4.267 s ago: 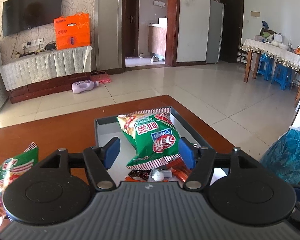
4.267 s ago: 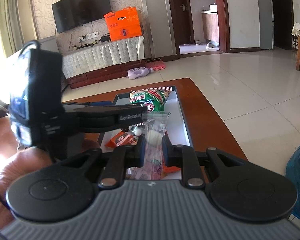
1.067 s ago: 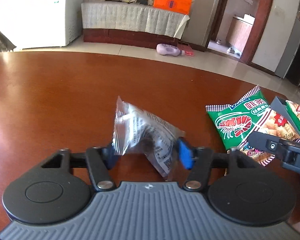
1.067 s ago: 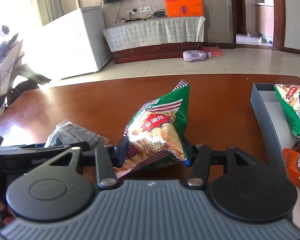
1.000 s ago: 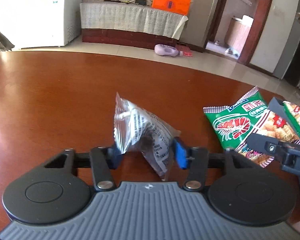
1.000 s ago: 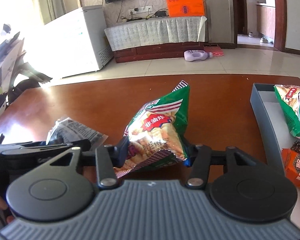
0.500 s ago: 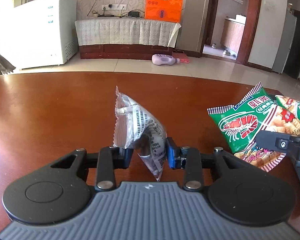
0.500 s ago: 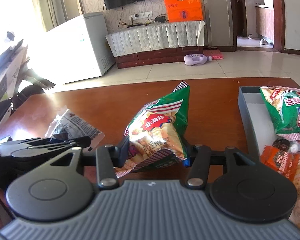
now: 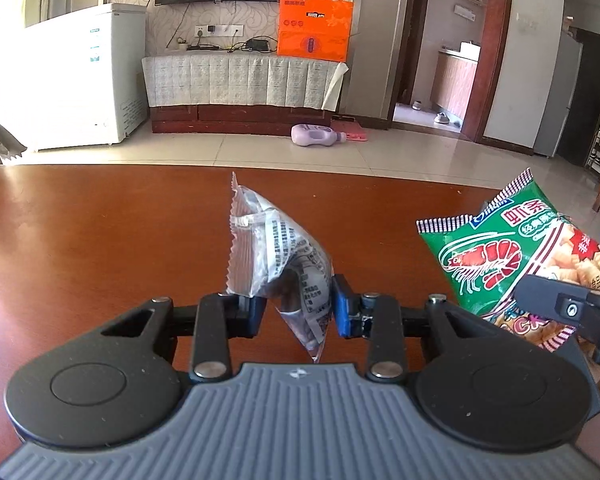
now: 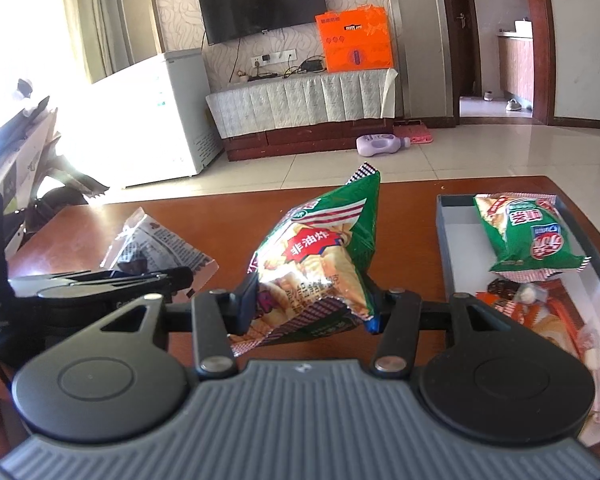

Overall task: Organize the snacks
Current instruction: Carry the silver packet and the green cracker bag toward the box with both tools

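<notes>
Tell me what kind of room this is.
Most likely a home living room: a wall-mounted TV above a cloth-draped cabinet, a white chest freezer, and a doorway to another room.

Wall-mounted television hanging dark, orange box sitting on draped cabinet, purple bottle lying on floor, white freezer standing left.

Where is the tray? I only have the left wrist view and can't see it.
Observer: The grey tray sits on the table, right of the green chip bag in the right gripper.
Operator: Anything in it?
Observer: A second green chip bag lies at its far end, with small wrapped snacks nearer.
Operator: Is the right grip solid?
Observer: Its fingers press both sides of the bag's lower half.
</notes>
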The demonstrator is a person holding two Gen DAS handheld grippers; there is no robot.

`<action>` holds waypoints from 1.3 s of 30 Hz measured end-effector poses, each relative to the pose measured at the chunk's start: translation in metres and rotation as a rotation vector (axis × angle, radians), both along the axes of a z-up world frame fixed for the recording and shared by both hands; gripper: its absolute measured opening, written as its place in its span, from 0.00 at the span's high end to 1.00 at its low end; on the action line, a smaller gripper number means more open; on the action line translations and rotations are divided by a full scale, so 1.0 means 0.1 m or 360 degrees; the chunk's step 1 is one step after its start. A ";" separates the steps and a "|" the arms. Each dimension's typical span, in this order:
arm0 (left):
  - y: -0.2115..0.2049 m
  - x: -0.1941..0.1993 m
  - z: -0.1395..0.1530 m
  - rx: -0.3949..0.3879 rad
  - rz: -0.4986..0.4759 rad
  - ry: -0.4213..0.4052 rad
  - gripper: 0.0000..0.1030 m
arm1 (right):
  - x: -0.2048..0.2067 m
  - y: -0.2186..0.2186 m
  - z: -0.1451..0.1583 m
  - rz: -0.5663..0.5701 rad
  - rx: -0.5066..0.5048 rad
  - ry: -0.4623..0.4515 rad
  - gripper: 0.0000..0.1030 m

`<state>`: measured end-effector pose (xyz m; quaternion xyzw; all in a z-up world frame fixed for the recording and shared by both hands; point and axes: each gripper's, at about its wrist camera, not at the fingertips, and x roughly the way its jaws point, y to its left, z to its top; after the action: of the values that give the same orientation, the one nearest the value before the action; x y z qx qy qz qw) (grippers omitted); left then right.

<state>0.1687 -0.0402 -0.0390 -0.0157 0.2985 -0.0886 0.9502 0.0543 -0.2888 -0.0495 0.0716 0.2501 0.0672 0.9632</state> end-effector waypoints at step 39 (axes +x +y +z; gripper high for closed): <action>-0.43 -0.47 0.08 0.0020 -0.0131 -0.0047 0.61 | -0.54 -0.29 0.18 -0.0076 -0.0014 -0.0104 0.48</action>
<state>0.1219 -0.0835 -0.0307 0.0039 0.2854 -0.1258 0.9501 0.0001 -0.3183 -0.0318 0.0710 0.2170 0.0454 0.9725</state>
